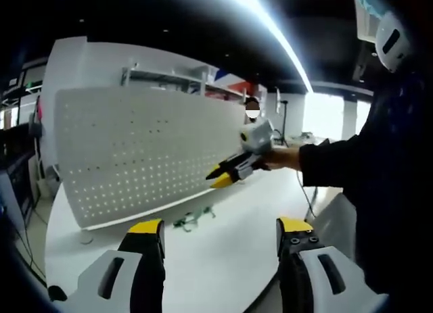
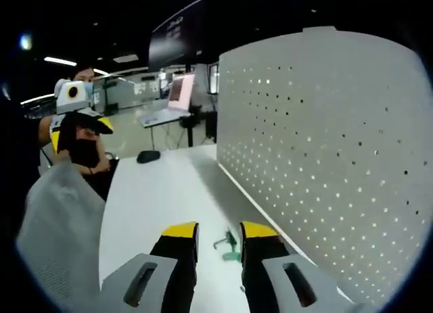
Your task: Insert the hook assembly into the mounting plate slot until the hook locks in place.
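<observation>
Pegboard (image 2: 325,157): matt white perforated sheet, looks metal. Tabletop (image 1: 223,252): smooth white, slight sheen. Hook assembly (image 2: 229,245): green, plastic-looking.

A white counter (image 1: 223,252) runs across the lower half of the left gripper view. In the right gripper view, a black computer mouse (image 2: 148,156) lies at its far end, toward 10 o'clock. Beyond it, at about 11 o'clock, an open laptop (image 2: 172,102) sits on another desk. A bright ceiling light strip (image 1: 270,29) crosses toward 1 o'clock in the left gripper view.
</observation>
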Available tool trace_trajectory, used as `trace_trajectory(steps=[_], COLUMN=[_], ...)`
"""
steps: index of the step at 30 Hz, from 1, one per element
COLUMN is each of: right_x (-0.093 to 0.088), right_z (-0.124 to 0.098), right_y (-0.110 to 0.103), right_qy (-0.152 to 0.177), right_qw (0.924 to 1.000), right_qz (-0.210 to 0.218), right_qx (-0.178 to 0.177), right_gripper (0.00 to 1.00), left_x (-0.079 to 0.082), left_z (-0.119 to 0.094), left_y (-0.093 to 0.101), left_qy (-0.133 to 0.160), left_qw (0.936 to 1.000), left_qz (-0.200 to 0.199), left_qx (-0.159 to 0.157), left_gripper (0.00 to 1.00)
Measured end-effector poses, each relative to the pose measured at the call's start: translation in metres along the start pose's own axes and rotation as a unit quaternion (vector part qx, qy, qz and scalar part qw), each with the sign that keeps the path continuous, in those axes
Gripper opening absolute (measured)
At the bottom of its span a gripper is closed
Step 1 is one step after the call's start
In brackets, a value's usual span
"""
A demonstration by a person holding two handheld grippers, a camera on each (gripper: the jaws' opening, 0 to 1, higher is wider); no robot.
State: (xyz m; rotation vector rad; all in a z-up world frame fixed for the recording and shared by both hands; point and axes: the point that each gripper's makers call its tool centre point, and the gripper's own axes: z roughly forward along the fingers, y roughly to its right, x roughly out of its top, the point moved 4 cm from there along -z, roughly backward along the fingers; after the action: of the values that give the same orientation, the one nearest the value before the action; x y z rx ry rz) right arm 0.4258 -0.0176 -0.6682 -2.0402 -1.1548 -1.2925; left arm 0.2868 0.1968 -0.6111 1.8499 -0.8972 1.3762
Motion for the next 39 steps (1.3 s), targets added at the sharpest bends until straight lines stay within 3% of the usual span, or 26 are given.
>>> trace_trajectory(steps=[25,39], right_x=[-0.042,-0.058], right_z=[0.058,0.084], right_y=[0.016,0.023], right_qy=[-0.072,-0.104], right_qw=[0.9970,0.9944], right_qz=[0.019,0.006], right_qx=[0.023,0.020], right_gripper=[0.11,0.07], left_x=[-0.004,-0.013], left_z=[0.006,0.010], left_y=[0.004,0.006], left_qy=[-0.021,-0.032], left_qw=[0.9998,0.9994], left_qz=[0.001,-0.005], left_qx=[-0.007,-0.008], left_gripper=[0.65,0.65])
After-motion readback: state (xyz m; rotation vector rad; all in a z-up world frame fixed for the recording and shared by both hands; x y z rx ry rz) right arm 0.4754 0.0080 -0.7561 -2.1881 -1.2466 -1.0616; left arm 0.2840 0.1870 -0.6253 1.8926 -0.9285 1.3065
